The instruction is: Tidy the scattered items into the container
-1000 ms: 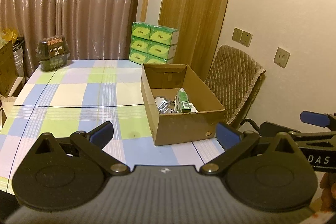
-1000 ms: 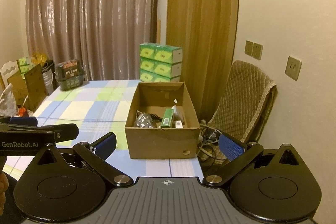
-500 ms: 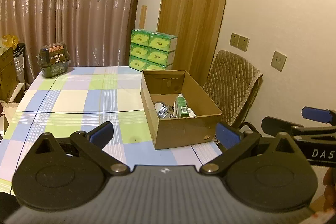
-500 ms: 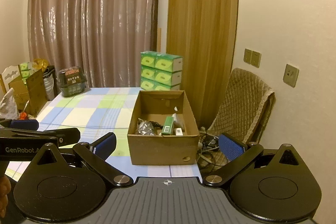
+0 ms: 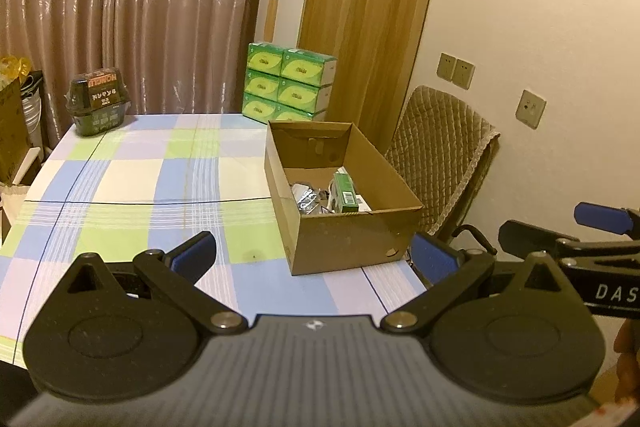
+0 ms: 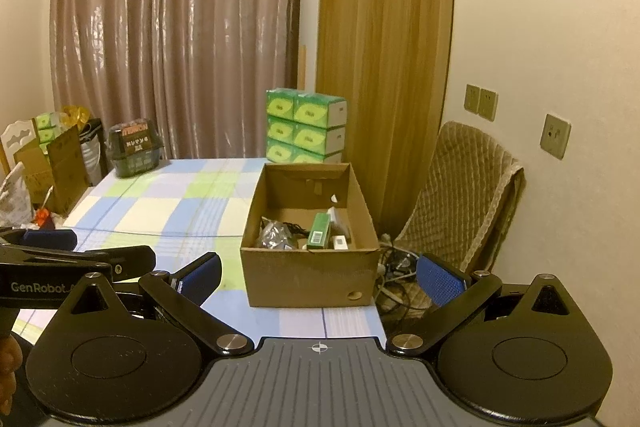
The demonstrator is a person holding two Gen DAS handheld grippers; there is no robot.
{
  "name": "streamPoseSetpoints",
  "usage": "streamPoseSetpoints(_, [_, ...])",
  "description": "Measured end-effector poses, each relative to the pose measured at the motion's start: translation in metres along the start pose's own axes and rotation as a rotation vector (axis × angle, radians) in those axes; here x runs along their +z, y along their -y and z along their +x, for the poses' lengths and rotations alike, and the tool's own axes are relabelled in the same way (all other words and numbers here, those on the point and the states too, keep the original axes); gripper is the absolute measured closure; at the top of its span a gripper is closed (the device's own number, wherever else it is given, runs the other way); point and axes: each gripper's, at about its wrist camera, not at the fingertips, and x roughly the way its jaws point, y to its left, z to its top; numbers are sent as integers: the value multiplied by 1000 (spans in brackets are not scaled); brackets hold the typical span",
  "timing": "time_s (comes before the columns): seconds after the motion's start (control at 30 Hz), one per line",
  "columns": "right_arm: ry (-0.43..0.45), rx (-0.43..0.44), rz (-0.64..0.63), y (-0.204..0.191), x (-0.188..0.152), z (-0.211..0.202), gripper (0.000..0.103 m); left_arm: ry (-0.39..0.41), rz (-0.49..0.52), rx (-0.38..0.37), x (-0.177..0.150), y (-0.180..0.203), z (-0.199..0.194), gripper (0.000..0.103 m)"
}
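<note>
An open brown cardboard box (image 5: 352, 239) stands near the right edge of the checked table (image 5: 132, 187); it also shows in the right wrist view (image 6: 308, 283). Inside lie a green carton (image 5: 345, 191), a crinkled silver packet (image 5: 306, 198) and small white items. In the right wrist view the carton (image 6: 320, 230) and packet (image 6: 275, 239) show too. My left gripper (image 5: 313, 258) is open and empty, held back from the box. My right gripper (image 6: 319, 277) is open and empty, also short of the box. Each gripper appears at the edge of the other's view.
A stack of green tissue packs (image 5: 286, 87) stands behind the box. A dark basket with a black packet (image 5: 98, 101) sits at the table's far left corner. A quilted chair (image 5: 440, 151) stands right of the table, with cables (image 6: 394, 279) on the floor. Curtains hang behind.
Both grippers have drawn back and risen a little, so the box looks smaller and farther. Both stay open and empty.
</note>
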Motion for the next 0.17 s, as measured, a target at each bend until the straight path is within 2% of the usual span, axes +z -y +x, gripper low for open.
streamPoseSetpoints(0.17, [-19,-2,5,1,-5,7,2,-1,-4,-7,-2,-2,4,1])
